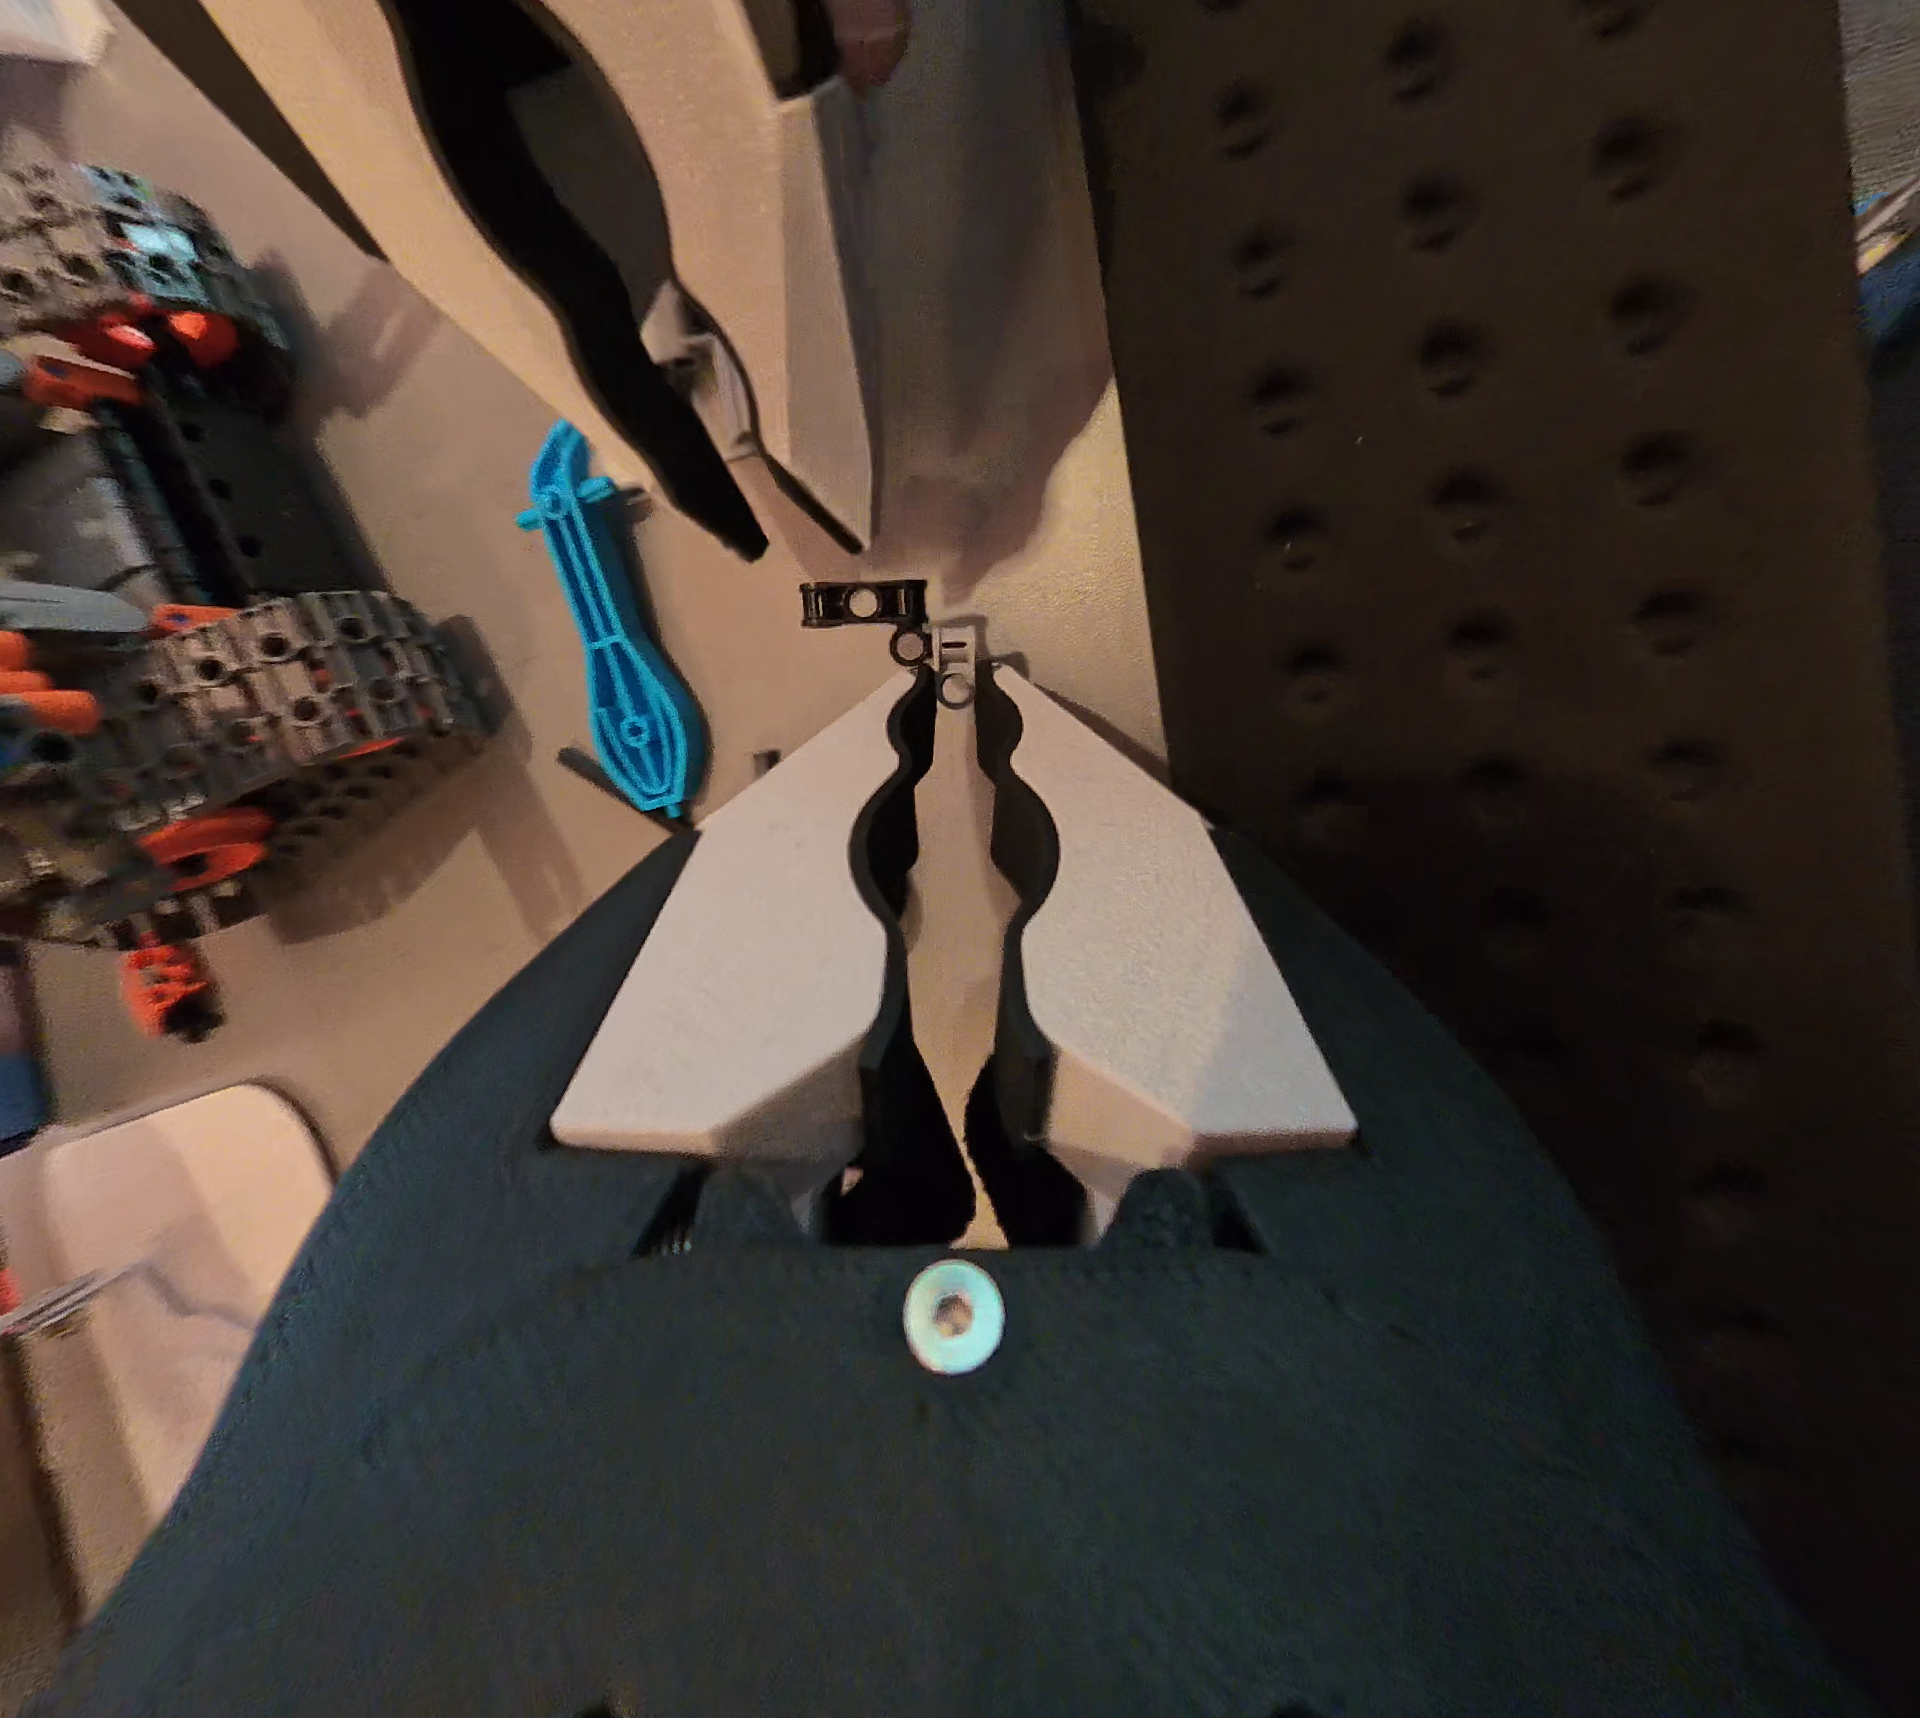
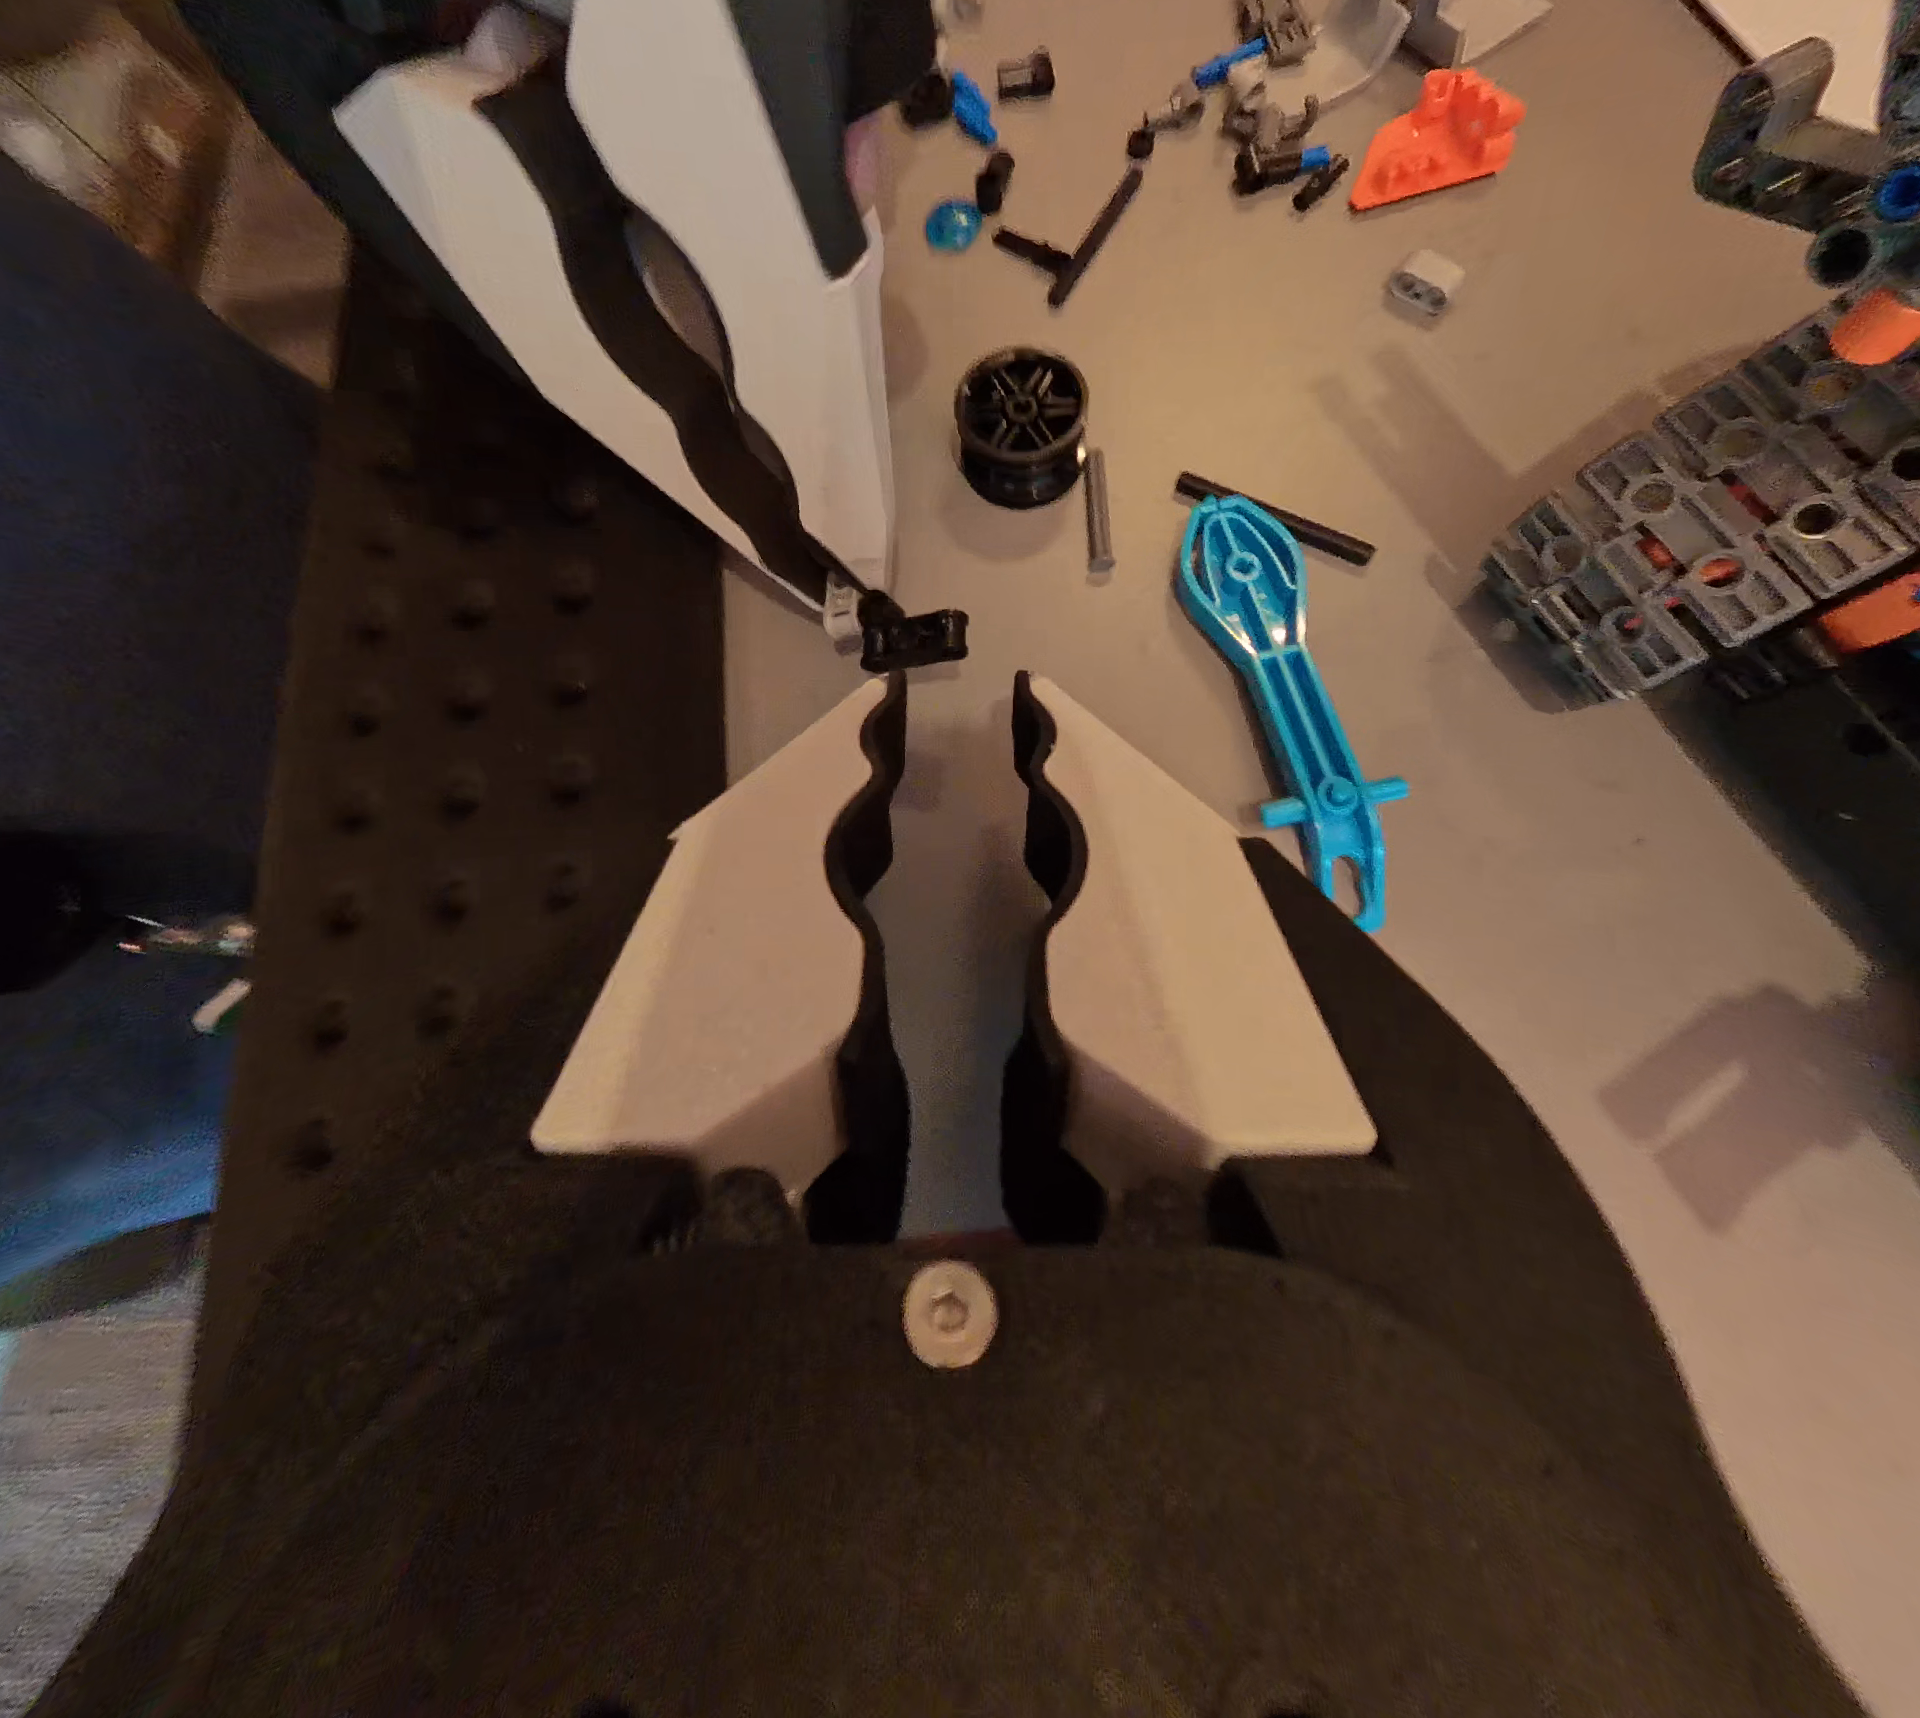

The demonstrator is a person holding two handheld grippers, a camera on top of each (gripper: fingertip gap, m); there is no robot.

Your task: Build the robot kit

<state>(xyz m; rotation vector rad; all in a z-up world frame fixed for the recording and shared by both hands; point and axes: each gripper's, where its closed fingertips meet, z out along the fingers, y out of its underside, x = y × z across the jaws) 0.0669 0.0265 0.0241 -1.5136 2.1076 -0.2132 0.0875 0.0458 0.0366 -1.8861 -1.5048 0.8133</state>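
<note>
Gripping grey connector [image 1: 954,669], left tongs [image 1: 951,681] over grey tabletop [image 2: 1455,993]

On the tabletop [image 2: 1351,1097] the wheel [image 2: 1020,425] lies beyond the connector [image 2: 914,635]; a pin [image 2: 1099,510] just right of the wheel; the tool [image 2: 1283,692] farther right; the tracked model [image 2: 1714,567] at the right edge.

Blue tool [image 2: 1284,681], black wheel [image 2: 1020,425], orange piece [image 2: 1439,141]
</note>
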